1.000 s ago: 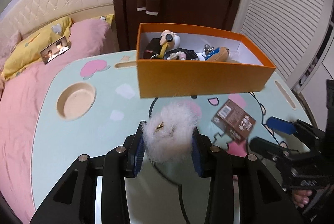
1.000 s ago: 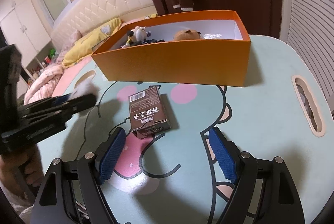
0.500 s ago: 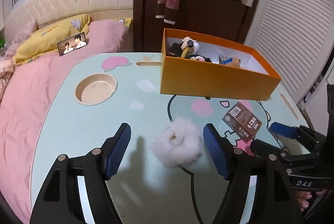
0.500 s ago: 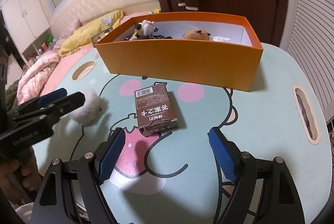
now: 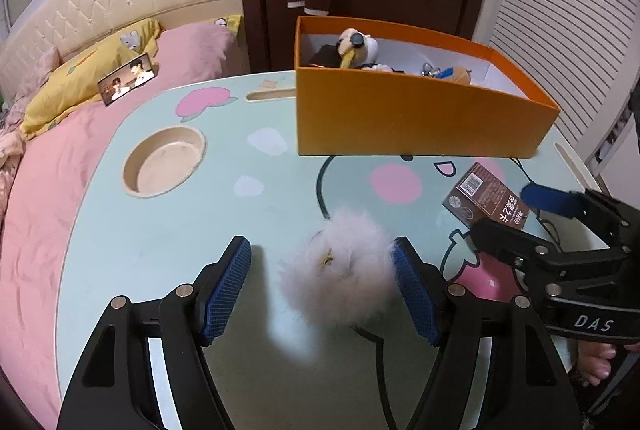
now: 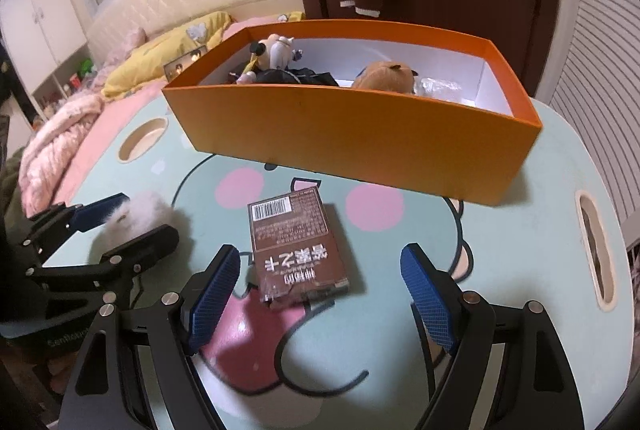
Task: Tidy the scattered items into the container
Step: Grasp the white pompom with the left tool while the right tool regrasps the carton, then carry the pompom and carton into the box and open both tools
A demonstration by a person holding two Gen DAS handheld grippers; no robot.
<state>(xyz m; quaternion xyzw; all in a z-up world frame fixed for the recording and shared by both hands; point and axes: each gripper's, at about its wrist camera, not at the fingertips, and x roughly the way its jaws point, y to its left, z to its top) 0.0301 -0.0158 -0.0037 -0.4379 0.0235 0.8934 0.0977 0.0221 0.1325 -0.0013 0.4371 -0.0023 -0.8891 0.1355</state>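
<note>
A second ago the left gripper (image 5: 322, 284) squeezed the white pompom (image 5: 340, 278); now its fingers (image 5: 226, 288) stand apart, the fluff loose on the bench (image 5: 120, 230) between them, brushing the right one. The right gripper (image 6: 320, 294) has crept closer to the brown box (image 6: 298, 248), which now reaches between its fingers.

A pale mint bench (image 5: 120, 230) printed with a cartoon face carries an orange cardboard box (image 5: 400, 121), a white fluffy pompom (image 5: 340, 278) and a flat brown barcoded packet (image 6: 296, 238), all lying apart
</note>
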